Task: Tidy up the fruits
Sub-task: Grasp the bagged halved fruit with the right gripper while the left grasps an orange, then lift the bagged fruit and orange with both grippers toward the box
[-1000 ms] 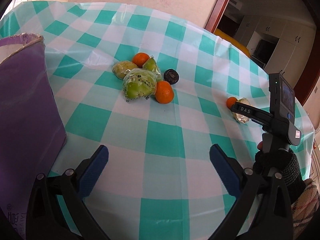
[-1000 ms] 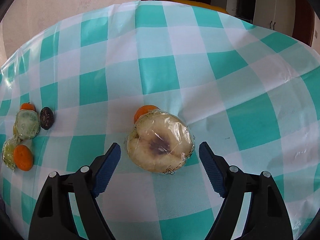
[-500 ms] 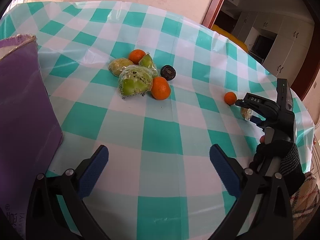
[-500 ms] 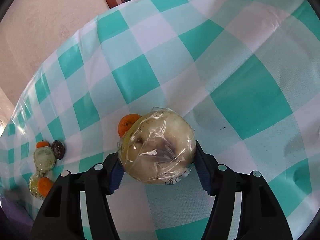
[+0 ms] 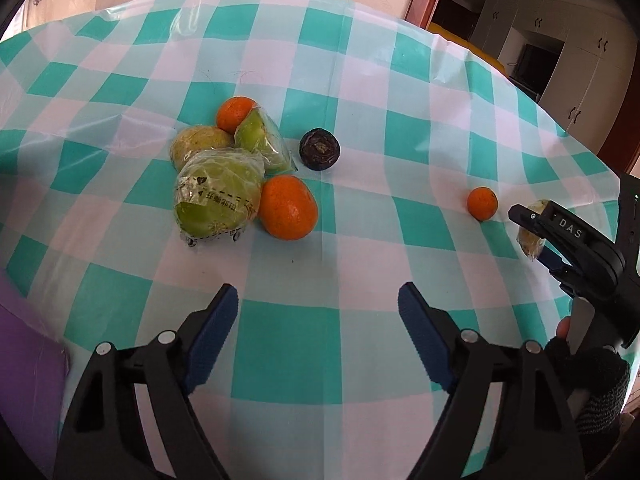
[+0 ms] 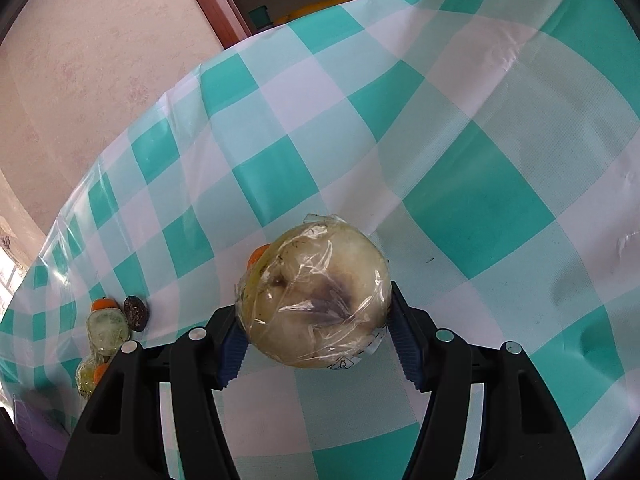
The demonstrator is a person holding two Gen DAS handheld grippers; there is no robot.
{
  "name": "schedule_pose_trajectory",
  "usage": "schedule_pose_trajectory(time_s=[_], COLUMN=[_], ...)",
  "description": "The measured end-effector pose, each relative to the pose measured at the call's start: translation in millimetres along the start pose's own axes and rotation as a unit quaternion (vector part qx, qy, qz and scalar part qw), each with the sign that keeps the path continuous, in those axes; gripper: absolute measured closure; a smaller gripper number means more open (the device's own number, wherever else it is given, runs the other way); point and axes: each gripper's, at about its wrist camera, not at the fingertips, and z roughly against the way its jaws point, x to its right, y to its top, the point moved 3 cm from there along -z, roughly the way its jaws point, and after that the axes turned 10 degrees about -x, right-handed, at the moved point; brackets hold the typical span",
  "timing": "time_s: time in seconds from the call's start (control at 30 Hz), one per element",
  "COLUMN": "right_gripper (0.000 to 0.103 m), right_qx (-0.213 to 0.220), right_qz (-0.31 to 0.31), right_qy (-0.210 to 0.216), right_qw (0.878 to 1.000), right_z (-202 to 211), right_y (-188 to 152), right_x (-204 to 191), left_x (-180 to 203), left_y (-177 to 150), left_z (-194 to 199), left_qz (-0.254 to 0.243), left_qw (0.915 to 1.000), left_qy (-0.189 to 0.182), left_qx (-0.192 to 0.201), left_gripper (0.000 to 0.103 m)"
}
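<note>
black tongs (image 5: 318,322), ribbed blue pads (image 5: 212,330) (silver screws).

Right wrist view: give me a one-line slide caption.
Right gripper clamps a plastic-wrapped cut fruit above the teal checked tablecloth, a small orange peeking out behind it.

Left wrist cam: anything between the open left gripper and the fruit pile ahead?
No. In the left wrist view, only bare checked tablecloth lies between the left gripper and the fruit pile.
</note>
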Motion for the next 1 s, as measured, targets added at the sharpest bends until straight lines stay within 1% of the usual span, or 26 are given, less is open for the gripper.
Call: schedule_pose_trajectory(time_s=[0.03, 0.07, 0.2, 0.23, 0.27, 0.3, 0.33, 0.43, 0.6, 0.7, 0.8, 1.0], right_gripper=[0.042, 0.042, 0.042, 0.042, 0.042, 0.042, 0.042, 0.042, 0.042, 0.042, 0.042, 0.042], right_qx=[0.000, -0.001, -0.006, -0.006, -0.006, -0.007, -0.007, -0.006, -0.005, -0.005, -0.007, -0.003], right_qz=[-0.001, -0.001, 0.006, 0.007, 0.007, 0.007, 0.008, 0.008, 0.007, 0.005, 0.002, 0.005], right_qy=[0.001, 0.002, 0.005, 0.006, 0.006, 0.007, 0.008, 0.012, 0.012, 0.011, 0.008, 0.012], right_qw=[1.000, 1.000, 1.000, 1.000, 1.000, 1.000, 1.000, 1.000, 1.000, 1.000, 1.000, 1.000], right_z=[-0.7, -0.5, -1.7, -1.4, -3.5, -3.6, -3.3, -2.5, -2.5, -2.7, -4.5, -1.4], right_y=[0.9, 0.8, 1.6, 1.4, 2.2, 2.2, 2.0, 1.5, 1.7, 1.6, 2.3, 0.2], right_x=[-0.2, -0.2, -3.1, -3.4, -5.8, -6.0, -6.1, -6.7, -7.5, -7.7, -6.9, -6.3], left_x=[0.5, 1.1, 2.4, 1.4, 0.5, -1.5, -4.0, -13.6, -23.5, -25.3, -22.2, -27.9], left_y=[6.4, 12.7, 34.5, 39.2, 43.0, 46.3, 48.3, 45.0, 24.5, 12.5, 4.0, -12.1], left_z=[-7.3, -11.2, -25.4, -28.1, -29.8, -31.4, -31.8, -26.1, -10.2, -1.9, 3.7, 14.3], left_qz=[0.003, 0.003, 0.003, 0.005, 0.007, 0.010, 0.013, 0.030, 0.050, 0.055, 0.046, 0.060], left_qw=[1.0000, 0.9999, 0.9988, 0.9986, 0.9985, 0.9983, 0.9980, 0.9993, 0.9986, 0.9983, 0.9987, 0.9976], left_qy=[0.004, 0.015, 0.049, 0.052, 0.053, 0.058, 0.062, 0.022, -0.010, -0.014, -0.013, -0.017], left_qx=[-0.008, -0.007, -0.010, -0.009, -0.008, -0.007, -0.005, 0.002, 0.011, 0.016, 0.019, 0.030], left_gripper=[0.037, 0.040, 0.043, 0.044, 0.047, 0.052, 0.066, 0.067, 0.067, 0.067, 0.067, 0.067])
